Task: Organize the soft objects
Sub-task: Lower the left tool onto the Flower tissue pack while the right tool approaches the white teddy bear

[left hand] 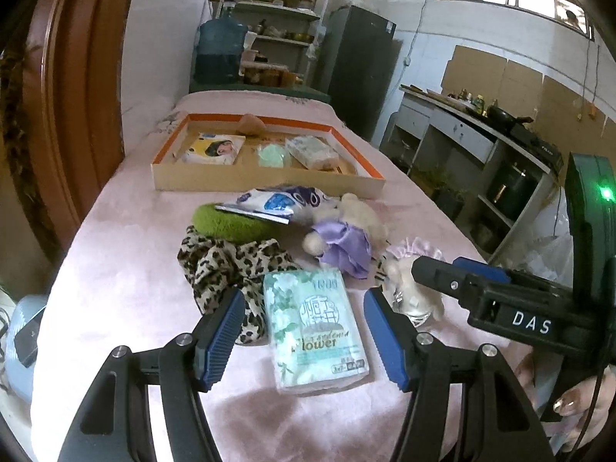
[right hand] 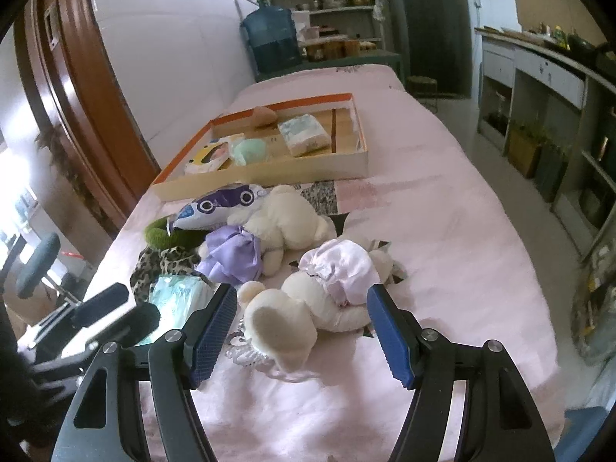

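A pile of soft things lies on the pink cloth. In the left wrist view a green flower-print tissue pack [left hand: 316, 329] lies between the fingers of my left gripper [left hand: 304, 333], which stands open with both blue pads clear of it. Behind it are a leopard-print cloth [left hand: 231, 265], a green pad [left hand: 231, 223], a blue-white pouch [left hand: 269, 202] and a white plush in a purple dress [left hand: 346, 238]. In the right wrist view my right gripper [right hand: 302, 331] is open around a white plush in a pale pink dress [right hand: 308, 304], pads not touching it.
A shallow orange-rimmed cardboard tray [left hand: 265, 184] at the far end holds a picture pack, a mint-green item, a white tissue pack and a brown lump. A wall and wooden door frame run along the left; shelves, a water jug, a fridge and counters stand behind and right.
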A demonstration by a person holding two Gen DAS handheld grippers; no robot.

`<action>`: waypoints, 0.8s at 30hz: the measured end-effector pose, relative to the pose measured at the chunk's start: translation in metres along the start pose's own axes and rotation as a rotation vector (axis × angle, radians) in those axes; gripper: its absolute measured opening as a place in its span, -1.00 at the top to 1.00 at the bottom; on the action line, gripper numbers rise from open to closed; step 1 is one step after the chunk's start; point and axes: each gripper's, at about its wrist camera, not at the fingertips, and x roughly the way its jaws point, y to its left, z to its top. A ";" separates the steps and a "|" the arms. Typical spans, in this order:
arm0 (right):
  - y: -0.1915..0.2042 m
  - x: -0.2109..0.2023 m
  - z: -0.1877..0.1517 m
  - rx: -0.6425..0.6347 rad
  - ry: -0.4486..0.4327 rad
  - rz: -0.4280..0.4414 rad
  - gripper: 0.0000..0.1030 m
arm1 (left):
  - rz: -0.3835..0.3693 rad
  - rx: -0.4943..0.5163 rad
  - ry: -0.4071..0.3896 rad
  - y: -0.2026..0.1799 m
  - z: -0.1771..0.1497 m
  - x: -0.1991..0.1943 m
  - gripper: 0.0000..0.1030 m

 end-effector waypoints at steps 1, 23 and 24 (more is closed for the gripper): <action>-0.001 0.001 0.000 0.005 0.002 0.001 -0.39 | -0.001 -0.002 0.003 0.001 -0.001 0.001 -0.25; -0.003 0.014 -0.004 0.048 0.038 0.011 -0.40 | 0.010 0.006 0.071 -0.007 -0.018 0.023 -0.25; -0.003 0.015 -0.004 0.048 0.043 0.007 -0.40 | 0.013 0.008 0.074 -0.007 -0.018 0.024 -0.25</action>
